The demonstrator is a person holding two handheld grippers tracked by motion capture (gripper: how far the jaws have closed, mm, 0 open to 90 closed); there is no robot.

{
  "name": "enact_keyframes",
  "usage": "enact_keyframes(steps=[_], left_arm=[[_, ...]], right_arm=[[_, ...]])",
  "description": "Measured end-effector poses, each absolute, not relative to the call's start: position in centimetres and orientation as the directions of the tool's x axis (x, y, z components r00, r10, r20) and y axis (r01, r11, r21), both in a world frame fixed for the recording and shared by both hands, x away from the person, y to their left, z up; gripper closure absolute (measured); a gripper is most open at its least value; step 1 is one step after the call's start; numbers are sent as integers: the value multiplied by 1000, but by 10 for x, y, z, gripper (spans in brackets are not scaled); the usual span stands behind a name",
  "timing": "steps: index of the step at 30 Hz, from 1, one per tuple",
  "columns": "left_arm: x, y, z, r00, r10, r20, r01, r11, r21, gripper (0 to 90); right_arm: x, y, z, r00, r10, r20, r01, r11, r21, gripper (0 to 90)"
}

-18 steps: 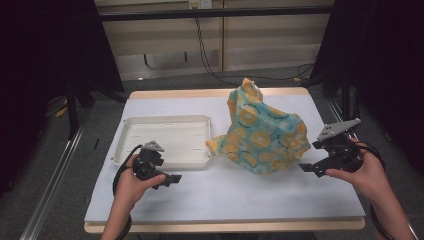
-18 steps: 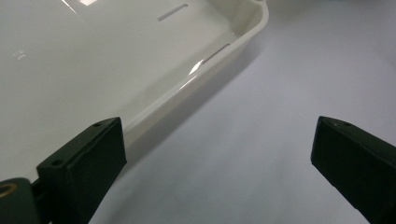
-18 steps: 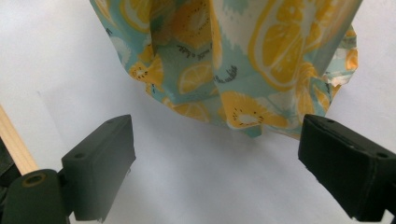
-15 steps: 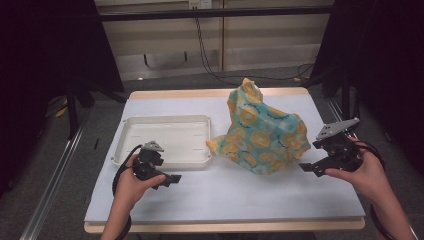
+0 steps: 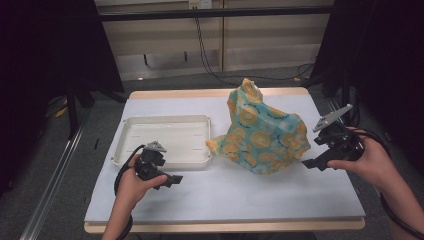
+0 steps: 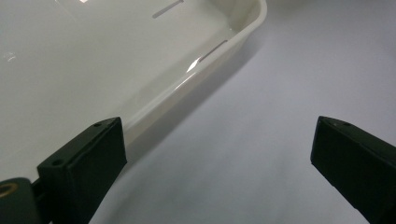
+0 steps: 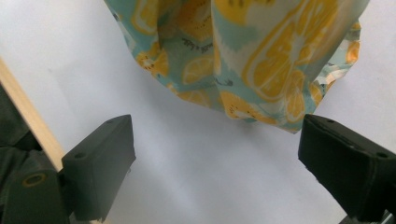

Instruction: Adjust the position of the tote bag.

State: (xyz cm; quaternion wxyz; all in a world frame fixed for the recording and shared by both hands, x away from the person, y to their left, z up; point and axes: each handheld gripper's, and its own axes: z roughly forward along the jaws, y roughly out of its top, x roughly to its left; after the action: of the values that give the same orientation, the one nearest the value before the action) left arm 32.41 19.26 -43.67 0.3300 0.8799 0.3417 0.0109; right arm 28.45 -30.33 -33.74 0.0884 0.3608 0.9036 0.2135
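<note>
A crumpled cloth [image 5: 262, 132] printed with teal and yellow lemon slices stands heaped on the white table cover, right of centre. Its lower edge [image 7: 252, 60] hangs just beyond my right gripper's jaws. My right gripper [image 5: 314, 164] is held open at the cloth's right side, close to it but apart, with nothing between the jaws [image 7: 217, 163]. A white shallow tray [image 5: 165, 122] lies empty at the left. My left gripper [image 5: 176, 181] rests open on the table just in front of the tray's near rim [image 6: 196, 79]; its jaws hold nothing [image 6: 219, 163].
The table cover [image 5: 240, 195] is bare along the front between the two hands. The wooden table edge [image 5: 220, 226] runs along the front, and its side edge [image 7: 28, 116] lies close to the right gripper. Dark frame posts and cables stand behind the table.
</note>
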Motion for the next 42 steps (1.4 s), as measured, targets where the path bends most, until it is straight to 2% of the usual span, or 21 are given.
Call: enact_keyframes(steps=[11,42], left_arm=[[326,192,-439,778,597,-196,584,-572,576,32],[324,194,-429,785,594,-178,566,-569,596,33]], right_arm=[[299,-287,-309,-733,680,-17,622,680,388,106],[336,-252,-259,-739,673,8,639,698,324,116]])
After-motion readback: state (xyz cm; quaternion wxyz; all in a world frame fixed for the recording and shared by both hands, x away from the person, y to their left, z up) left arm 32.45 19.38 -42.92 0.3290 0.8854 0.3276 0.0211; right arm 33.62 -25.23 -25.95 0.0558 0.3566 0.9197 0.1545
